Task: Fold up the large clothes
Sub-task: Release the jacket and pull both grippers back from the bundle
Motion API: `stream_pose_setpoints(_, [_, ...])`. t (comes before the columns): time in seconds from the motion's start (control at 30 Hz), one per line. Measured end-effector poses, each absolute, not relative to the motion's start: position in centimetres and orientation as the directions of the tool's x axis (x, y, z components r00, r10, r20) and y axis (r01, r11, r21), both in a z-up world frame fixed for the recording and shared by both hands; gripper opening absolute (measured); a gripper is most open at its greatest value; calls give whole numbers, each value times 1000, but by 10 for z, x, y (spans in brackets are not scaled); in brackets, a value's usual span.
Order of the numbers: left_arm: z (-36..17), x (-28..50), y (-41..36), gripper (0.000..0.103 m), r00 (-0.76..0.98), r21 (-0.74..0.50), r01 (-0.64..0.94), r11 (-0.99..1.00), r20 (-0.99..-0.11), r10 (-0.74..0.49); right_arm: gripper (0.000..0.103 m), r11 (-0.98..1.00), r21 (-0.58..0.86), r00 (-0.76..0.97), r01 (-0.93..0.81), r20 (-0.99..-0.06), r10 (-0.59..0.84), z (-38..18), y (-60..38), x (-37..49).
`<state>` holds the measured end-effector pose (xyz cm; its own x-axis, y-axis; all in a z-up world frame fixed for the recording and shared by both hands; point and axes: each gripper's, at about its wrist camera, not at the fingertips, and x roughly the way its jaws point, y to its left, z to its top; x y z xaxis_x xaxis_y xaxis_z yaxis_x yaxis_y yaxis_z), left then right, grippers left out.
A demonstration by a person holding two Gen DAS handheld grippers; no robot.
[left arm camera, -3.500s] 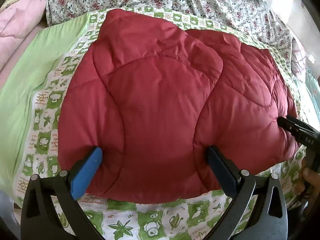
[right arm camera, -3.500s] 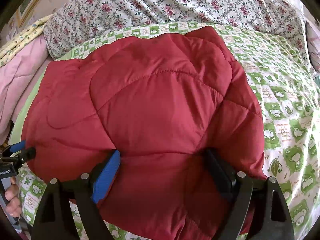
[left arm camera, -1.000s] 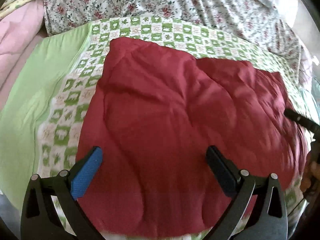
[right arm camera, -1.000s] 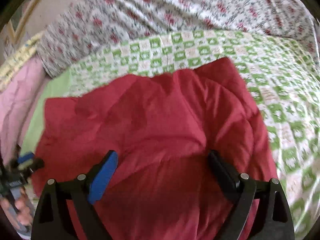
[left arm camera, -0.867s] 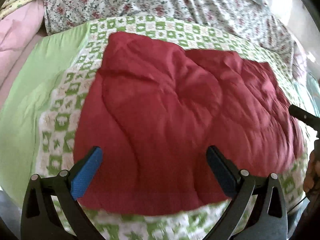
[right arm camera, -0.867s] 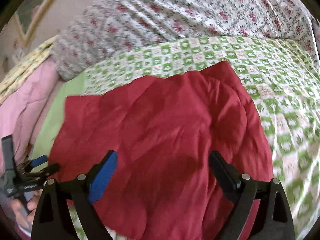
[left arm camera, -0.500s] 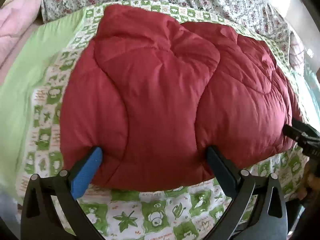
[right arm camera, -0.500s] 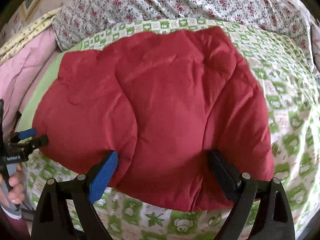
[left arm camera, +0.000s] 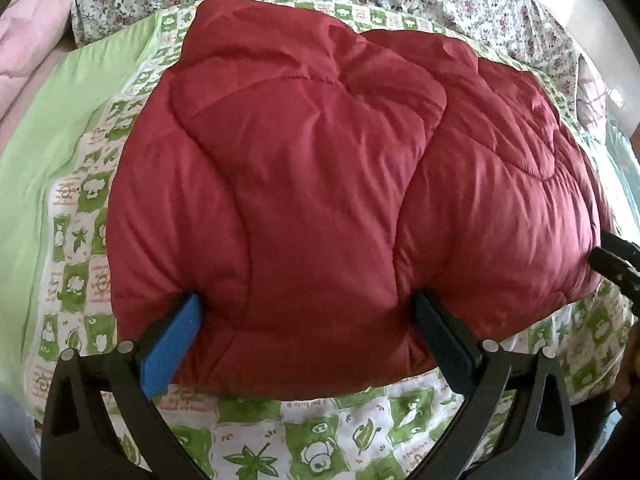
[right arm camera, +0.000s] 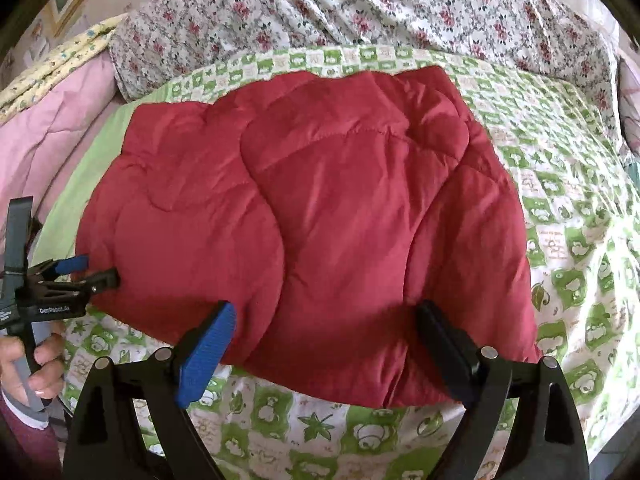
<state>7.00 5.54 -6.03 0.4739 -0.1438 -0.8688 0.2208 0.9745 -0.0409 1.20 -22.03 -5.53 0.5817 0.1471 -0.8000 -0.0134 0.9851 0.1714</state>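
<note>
a green-patterned bed sheet [left arm camera: 304,436] carries the red quilted garment [left arm camera: 320,184], lying folded into a puffy block near the front edge. the left gripper [left arm camera: 308,328] and right gripper [right arm camera: 324,332] both stand spread wide against its near edge, grasping nothing. a fold looks just laid, so next likely means pinching that edge for another fold.

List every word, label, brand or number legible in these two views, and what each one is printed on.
"GenRobot.AI": white lettering on the black body of the left hand-held gripper, read in the right wrist view; the last characters are small, so that ending is uncertain.
Small brown print in the squares of the green-and-white checked sheet: too small and blurred to read.
Red quilted jacket: no text visible.
</note>
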Motion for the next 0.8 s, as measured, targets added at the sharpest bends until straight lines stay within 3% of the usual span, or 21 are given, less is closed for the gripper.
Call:
stream_pose_setpoints(0.2, [-49,62,55,103,494,-28,220,975,-859,-136,96,983,181,572,-21,-804,160,-76,-224,25])
stream_pose_setpoints(0.47, [-25,51,60,103,533,-69,227,971,-826,-184,95,980,200,588,-15,-791,170,-63,-223,15])
stream_pose_setpoints(0.6, [-33,70,66,103,518,-65,208,976,-839,-166,90,978,208,653,-8,-740,162,-36,-230,12])
stream_pose_setpoints(0.8, [-47,90,59,103,488,-64,203,977,-858,-158,90,970,240,597,27,-783,177,-57,-242,53])
